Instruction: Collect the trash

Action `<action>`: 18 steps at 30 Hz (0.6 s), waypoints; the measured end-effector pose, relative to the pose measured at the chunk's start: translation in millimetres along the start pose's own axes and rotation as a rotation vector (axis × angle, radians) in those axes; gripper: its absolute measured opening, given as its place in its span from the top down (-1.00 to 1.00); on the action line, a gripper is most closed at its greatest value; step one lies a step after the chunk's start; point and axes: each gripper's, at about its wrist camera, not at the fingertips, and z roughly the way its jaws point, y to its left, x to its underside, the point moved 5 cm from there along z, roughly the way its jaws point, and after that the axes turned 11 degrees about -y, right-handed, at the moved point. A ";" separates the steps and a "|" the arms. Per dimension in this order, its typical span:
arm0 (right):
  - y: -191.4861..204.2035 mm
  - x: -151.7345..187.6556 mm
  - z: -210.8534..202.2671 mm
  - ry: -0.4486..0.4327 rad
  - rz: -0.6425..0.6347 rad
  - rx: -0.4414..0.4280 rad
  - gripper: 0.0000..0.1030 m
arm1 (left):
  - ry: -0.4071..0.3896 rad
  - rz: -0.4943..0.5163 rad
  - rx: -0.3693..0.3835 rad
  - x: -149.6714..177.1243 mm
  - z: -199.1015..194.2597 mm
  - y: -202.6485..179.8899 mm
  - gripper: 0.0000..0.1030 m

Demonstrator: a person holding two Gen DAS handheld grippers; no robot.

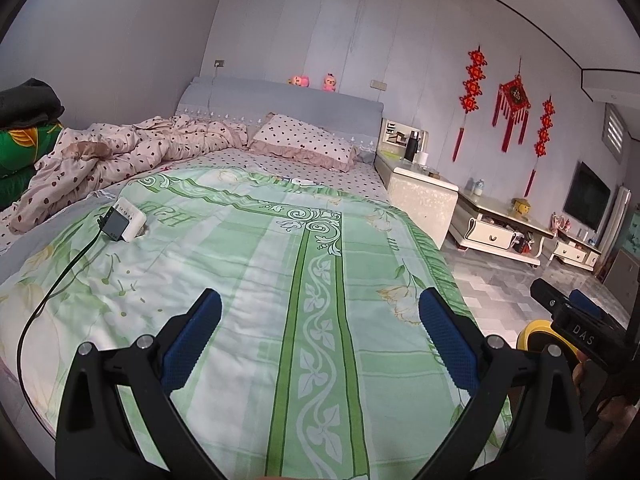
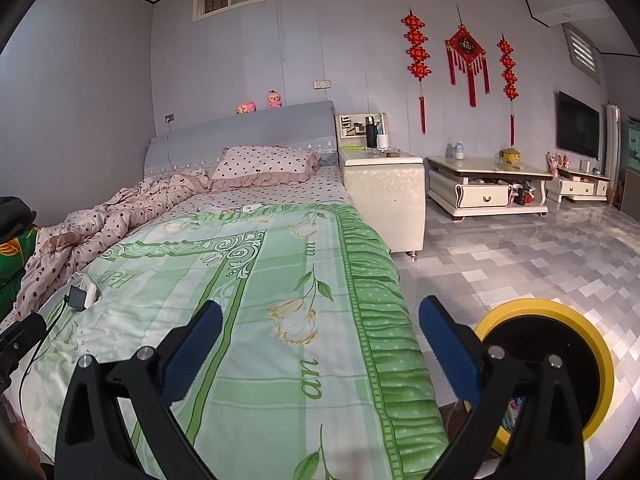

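The round yellow-rimmed trash bin (image 2: 560,368) stands on the grey tiled floor (image 2: 520,248) beside the green floral bedspread (image 1: 280,264), ready for drop-offs. The left claw (image 1: 320,344) and right claw (image 2: 320,352) gape wide, empty; no trash is evident.

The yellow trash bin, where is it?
In the right wrist view, the yellow trash bin stands on the tiled floor, low right, beside the bed's green blanket and just past the open right tool.

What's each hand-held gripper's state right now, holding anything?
Left hand-held gripper: open, holding nothing, above the green bedspread.
Right hand-held gripper: open, holding nothing, at the bed's edge near the yellow-rimmed bin.
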 end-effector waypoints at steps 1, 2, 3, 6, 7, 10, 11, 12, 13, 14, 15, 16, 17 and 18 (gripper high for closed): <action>0.9 0.2 -2.3 -0.007 -0.003 0.002 -0.84 | 0.002 0.000 0.006 -0.7 -2.3 -2.2 -0.84; 1.5 0.1 -4.1 -0.011 -0.002 -0.001 -0.84 | 0.003 0.000 0.010 -1.0 -4.3 -4.7 -0.84; 1.8 0.0 -5.6 -0.014 0.002 -0.004 -0.84 | 0.003 0.001 0.015 -1.2 -6.1 -7.3 -0.84; 3.0 -1.9 -9.5 -0.027 0.001 -0.005 -0.84 | -0.001 0.008 0.025 -2.2 -11.6 -14.4 -0.84; 3.3 -2.3 -10.4 -0.029 0.000 -0.007 -0.84 | -0.003 0.008 0.028 -2.8 -13.2 -16.0 -0.84; 3.0 -2.7 -13.5 -0.036 0.004 -0.013 -0.84 | -0.005 0.010 0.034 -4.1 -16.4 -19.2 -0.84; 3.0 -2.5 -13.4 -0.034 0.006 -0.014 -0.84 | -0.006 0.012 0.035 -4.1 -17.4 -20.6 -0.84; 2.9 -2.2 -13.3 -0.030 0.009 -0.016 -0.84 | -0.009 0.014 0.037 -4.9 -18.3 -21.9 -0.84; 2.8 -2.3 -13.6 -0.027 0.013 -0.017 -0.84 | -0.010 0.018 0.038 -4.9 -19.1 -23.2 -0.84; 2.6 -2.4 -15.3 -0.026 0.016 -0.017 -0.84 | -0.011 0.020 0.040 -5.4 -19.6 -24.2 -0.84; 2.3 -2.3 -15.5 -0.024 0.018 -0.017 -0.84 | -0.011 0.021 0.043 -5.0 -20.2 -25.3 -0.84; 2.0 -2.2 -16.1 -0.023 0.020 -0.015 -0.84 | -0.010 0.021 0.044 -4.8 -20.8 -26.4 -0.84; 1.7 -2.3 -16.1 -0.021 0.023 -0.013 -0.84 | -0.009 0.020 0.046 -4.5 -20.9 -26.6 -0.84; 1.6 -2.0 -16.2 -0.020 0.024 -0.010 -0.84 | -0.009 0.021 0.046 -4.2 -20.1 -25.7 -0.84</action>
